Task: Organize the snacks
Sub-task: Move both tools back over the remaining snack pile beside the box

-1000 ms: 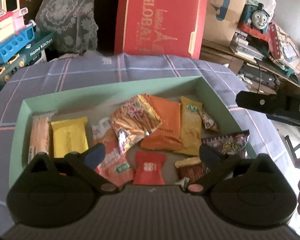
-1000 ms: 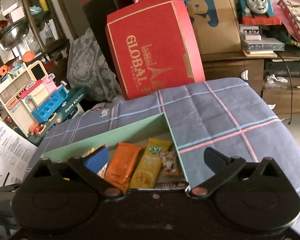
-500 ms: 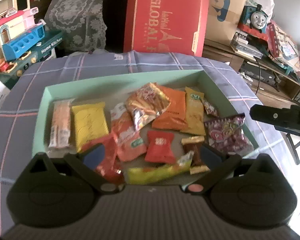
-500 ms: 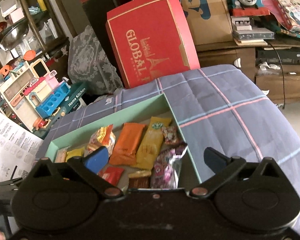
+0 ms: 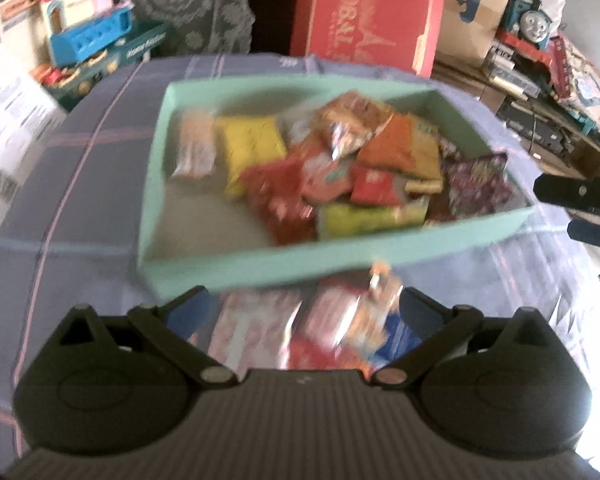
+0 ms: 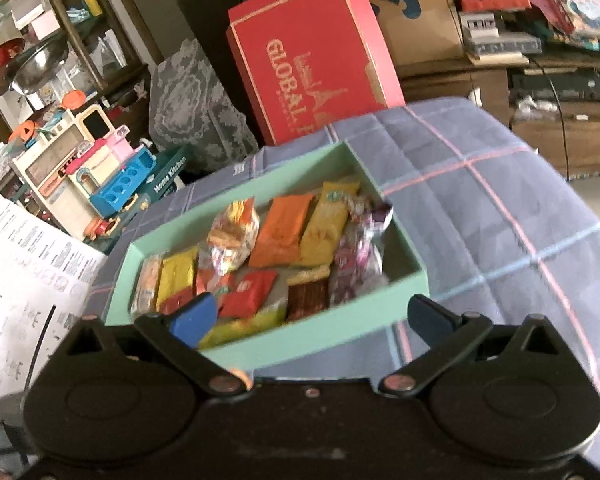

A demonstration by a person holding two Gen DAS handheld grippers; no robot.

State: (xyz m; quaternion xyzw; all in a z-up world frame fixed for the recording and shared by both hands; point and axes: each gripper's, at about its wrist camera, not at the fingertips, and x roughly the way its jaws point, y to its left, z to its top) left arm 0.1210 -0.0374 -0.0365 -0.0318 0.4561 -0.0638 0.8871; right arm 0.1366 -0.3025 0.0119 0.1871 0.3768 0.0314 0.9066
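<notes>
Loose snack packets [image 5: 340,324] lie on table cloth [image 5: 80,200] on near side of green box [image 5: 340,258] — directly between left gripper [image 5: 300,312] jaws, blurred, long axis unclear. Left nearer; right gripper [image 6: 312,316] hovers over box's near wall. Both jaws spread wide, released, grasping nothing. Other snacks [image 6: 284,232] piled in box.

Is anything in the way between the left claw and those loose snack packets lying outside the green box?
Nothing visible is. The left gripper is open, and the loose packets lie on the cloth directly between its fingers. The mint box sits just beyond them, its near wall the only thing packets must clear to go in.
</notes>
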